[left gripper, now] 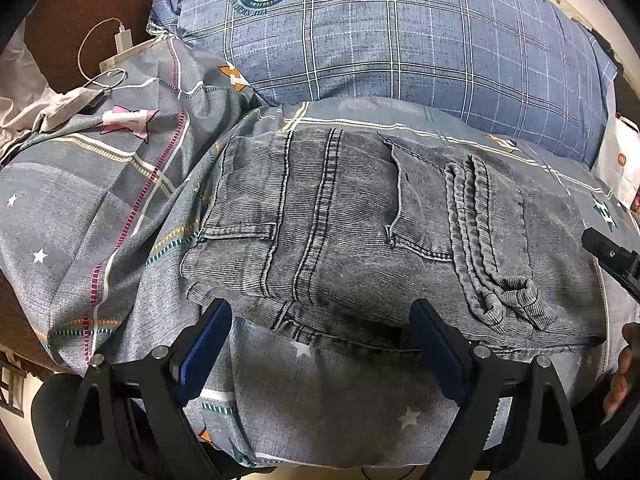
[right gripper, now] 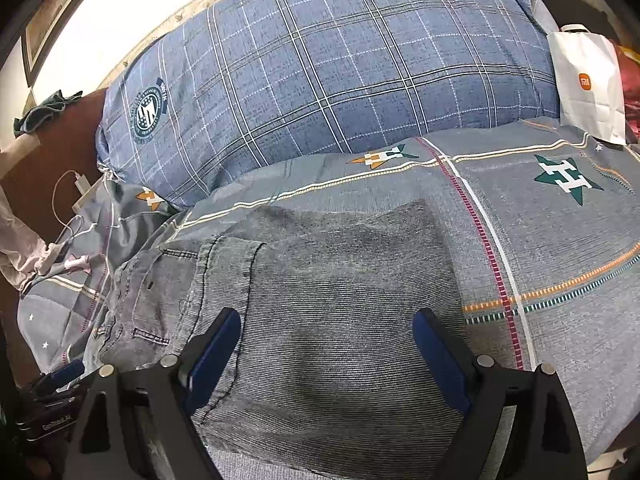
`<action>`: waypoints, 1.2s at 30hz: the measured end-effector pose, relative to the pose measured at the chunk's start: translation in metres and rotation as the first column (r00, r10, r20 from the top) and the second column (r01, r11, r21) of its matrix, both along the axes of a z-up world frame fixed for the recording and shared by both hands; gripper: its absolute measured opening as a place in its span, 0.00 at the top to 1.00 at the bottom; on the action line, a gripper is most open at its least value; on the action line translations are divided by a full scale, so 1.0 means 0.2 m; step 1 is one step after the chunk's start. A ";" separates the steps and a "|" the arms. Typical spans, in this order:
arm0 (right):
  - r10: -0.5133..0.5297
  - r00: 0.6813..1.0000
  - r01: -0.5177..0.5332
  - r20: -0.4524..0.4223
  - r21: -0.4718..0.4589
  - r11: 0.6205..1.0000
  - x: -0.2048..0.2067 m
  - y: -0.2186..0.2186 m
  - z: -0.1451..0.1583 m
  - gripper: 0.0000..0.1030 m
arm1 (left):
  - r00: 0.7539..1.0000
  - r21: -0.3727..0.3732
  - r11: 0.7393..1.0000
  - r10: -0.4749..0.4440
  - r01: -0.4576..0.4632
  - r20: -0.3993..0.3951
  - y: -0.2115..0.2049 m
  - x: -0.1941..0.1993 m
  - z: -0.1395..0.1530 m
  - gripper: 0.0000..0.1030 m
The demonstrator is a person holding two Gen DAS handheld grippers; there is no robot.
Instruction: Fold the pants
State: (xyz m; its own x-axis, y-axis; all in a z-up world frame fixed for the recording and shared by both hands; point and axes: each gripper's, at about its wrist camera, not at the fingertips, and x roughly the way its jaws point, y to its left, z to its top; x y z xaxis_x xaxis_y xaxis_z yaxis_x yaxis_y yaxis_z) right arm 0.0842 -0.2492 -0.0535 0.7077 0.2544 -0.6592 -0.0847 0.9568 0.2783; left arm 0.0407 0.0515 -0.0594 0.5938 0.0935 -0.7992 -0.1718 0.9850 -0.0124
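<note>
Grey denim pants [left gripper: 360, 232] lie folded into a compact stack on the grey patterned bedsheet [left gripper: 80, 208]. The waistband side with a pocket faces left and a hem [left gripper: 480, 248] lies on top at the right. My left gripper [left gripper: 320, 320] is open and empty just in front of the stack's near edge. In the right wrist view the pants [right gripper: 340, 300] fill the middle. My right gripper [right gripper: 326, 332] is open and empty, its blue pads hovering over the folded cloth. The right gripper's tip shows at the right edge of the left wrist view [left gripper: 612, 260].
A big blue plaid pillow [left gripper: 400, 32] lies behind the pants. A white charger and cable [left gripper: 120, 40] rest on the brown surface at the left. A white paper bag [right gripper: 588, 84] stands at the right. Pale crumpled cloth [left gripper: 24, 104] lies at far left.
</note>
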 end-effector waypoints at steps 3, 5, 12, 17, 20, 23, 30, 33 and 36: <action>-0.001 1.000 0.001 0.002 0.004 1.000 0.00 0.00 0.00 0.13 | 1.000 0.004 1.000 0.004 -0.004 0.004 0.00 -0.01 0.01 0.12; -0.002 1.000 0.002 0.004 0.004 1.000 0.00 0.00 0.01 0.13 | 1.000 0.003 1.000 0.007 -0.007 0.004 0.00 -0.01 0.01 0.12; -0.005 1.000 0.005 0.003 0.004 1.000 -0.01 0.00 0.01 0.13 | 1.000 0.008 1.000 0.016 -0.016 0.004 0.00 -0.03 0.02 0.12; -0.007 1.000 0.007 0.005 0.005 1.000 -0.01 0.00 0.01 0.13 | 1.000 -0.017 1.000 0.023 -0.023 -0.002 0.01 -0.03 0.02 0.12; -0.009 1.000 0.009 0.004 0.006 1.000 -0.01 -0.01 0.01 0.13 | 0.999 -0.114 0.992 0.050 -0.050 -0.007 0.08 -0.04 0.02 0.12; -0.008 1.000 0.008 0.002 0.004 1.000 -0.01 0.00 0.01 0.13 | 0.993 -0.261 0.958 0.120 -0.120 -0.016 0.20 -0.05 0.01 0.12; -0.010 1.000 0.009 -0.008 -0.016 1.000 -0.01 0.02 -0.01 0.13 | 0.977 -0.643 0.737 0.186 -0.207 -0.102 0.38 -0.06 -0.09 0.12; -0.012 1.000 0.012 -0.012 -0.023 1.000 0.00 0.03 -0.02 0.13 | 0.977 -0.729 0.651 0.164 -0.210 -0.135 0.40 -0.04 -0.14 0.12; -0.010 1.000 0.009 -0.018 -0.032 0.999 0.00 0.03 -0.03 0.13 | 0.966 -0.757 0.602 0.196 -0.252 -0.167 0.44 -0.01 -0.17 0.12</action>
State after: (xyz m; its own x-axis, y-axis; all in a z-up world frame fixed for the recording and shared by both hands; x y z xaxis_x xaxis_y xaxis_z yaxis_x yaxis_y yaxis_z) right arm 0.0846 -0.2425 -0.0586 0.6975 0.2262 -0.6799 -0.0709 0.9660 0.2487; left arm 0.0389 0.1405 -0.0940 0.5885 -0.4458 -0.6745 -0.4142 0.5503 -0.7250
